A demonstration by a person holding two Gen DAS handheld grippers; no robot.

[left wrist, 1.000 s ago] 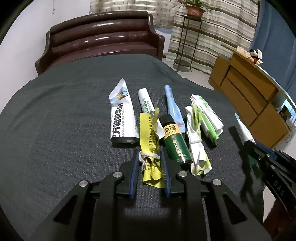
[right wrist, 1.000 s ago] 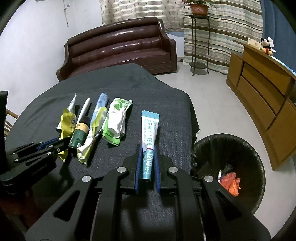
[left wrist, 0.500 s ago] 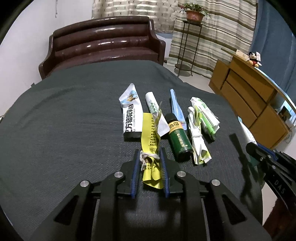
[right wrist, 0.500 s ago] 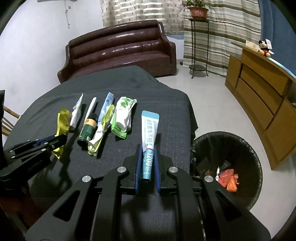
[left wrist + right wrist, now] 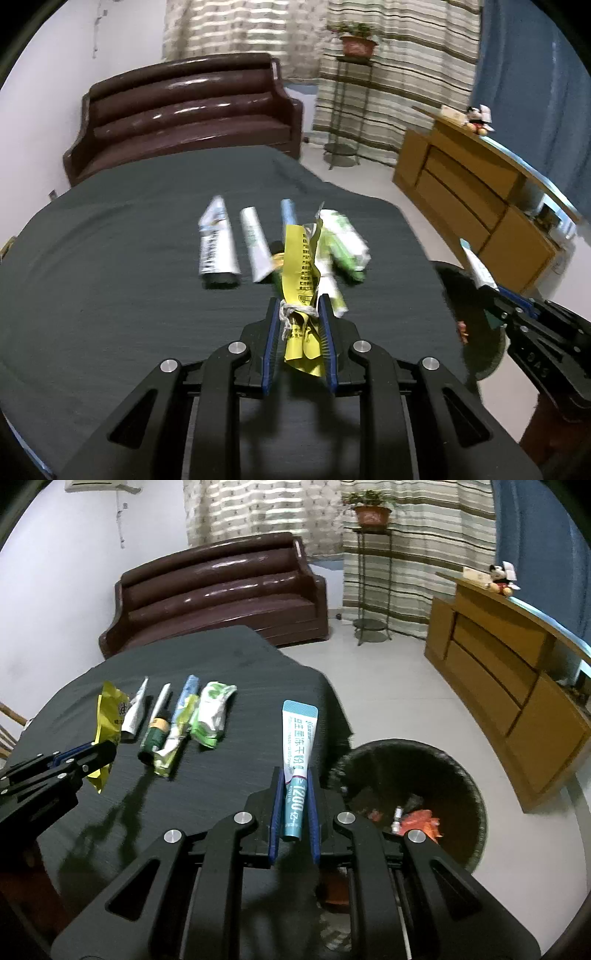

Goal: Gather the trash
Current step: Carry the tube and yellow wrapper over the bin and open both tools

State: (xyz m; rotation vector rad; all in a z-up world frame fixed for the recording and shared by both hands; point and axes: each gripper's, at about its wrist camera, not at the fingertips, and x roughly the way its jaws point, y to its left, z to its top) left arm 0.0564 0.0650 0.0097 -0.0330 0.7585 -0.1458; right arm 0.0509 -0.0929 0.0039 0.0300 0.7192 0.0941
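A crumpled yellow wrapper [image 5: 300, 291] was clamped in the left gripper [image 5: 298, 314], a white-and-teal tube [image 5: 296, 753] in the right gripper [image 5: 293, 790]; a black-lined round bin [image 5: 458, 775] was seen just beside the dark-clothed table [image 5: 221, 775].

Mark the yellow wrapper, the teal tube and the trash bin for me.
yellow wrapper [image 5: 297, 266], left wrist view, on its printed upper strip.
teal tube [image 5: 296, 738], right wrist view, on its white printed body.
trash bin [image 5: 476, 797], right wrist view, on its right rim.

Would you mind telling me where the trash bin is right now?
In the right wrist view the trash bin stands on the floor at lower right, just past the table's right edge, beside the right gripper and its tube.
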